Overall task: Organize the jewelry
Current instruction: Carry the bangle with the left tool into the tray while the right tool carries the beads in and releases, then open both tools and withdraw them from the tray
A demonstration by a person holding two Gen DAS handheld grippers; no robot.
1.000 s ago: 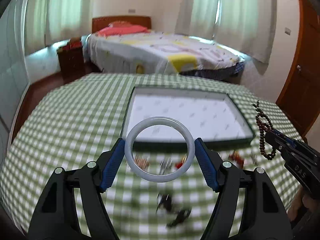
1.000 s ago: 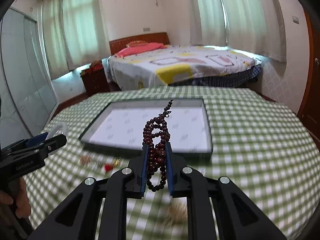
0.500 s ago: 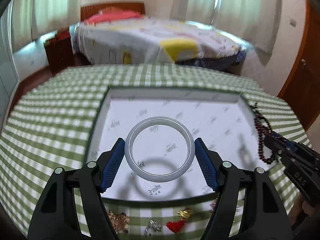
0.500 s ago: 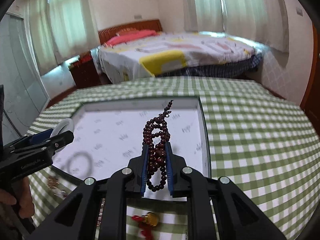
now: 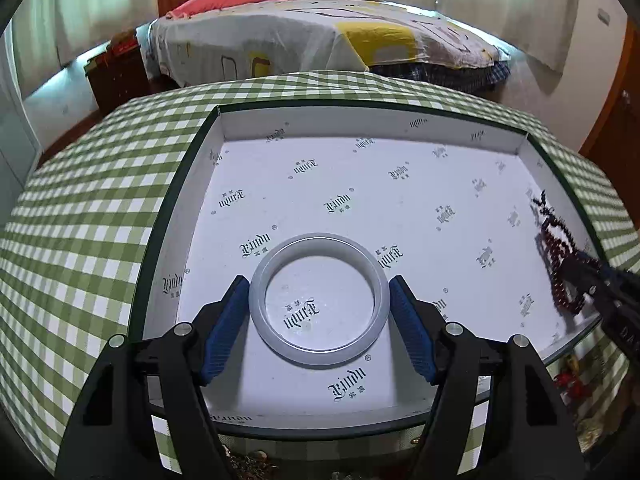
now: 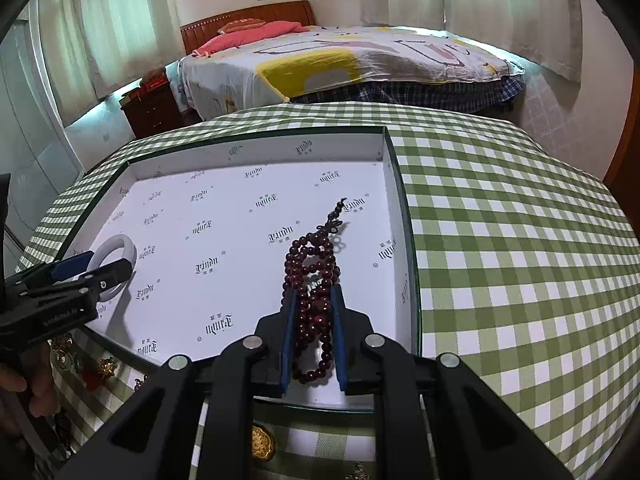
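My left gripper (image 5: 319, 298) is shut on a pale white bangle (image 5: 319, 354) and holds it low over the near left part of a shallow white-lined box (image 5: 400, 132). My right gripper (image 6: 313, 300) is shut on a dark red bead string (image 6: 310, 256), low over the box's (image 6: 394, 184) near right part. The bangle (image 6: 116, 246) and left gripper (image 6: 98, 270) show at the left of the right wrist view. The beads (image 5: 558, 240) and right gripper (image 5: 588, 268) show at the right of the left wrist view.
The box lies on a green checked tablecloth (image 6: 520, 240). Small loose jewelry pieces lie on the cloth in front of the box: a gold piece (image 6: 262, 444), red and gold bits (image 6: 96, 372) and a red piece (image 5: 568, 380). A bed (image 5: 320, 36) stands beyond the table.
Both grippers have moved forward and down, from in front of the box to low over its floor, still holding the bangle and the beads.
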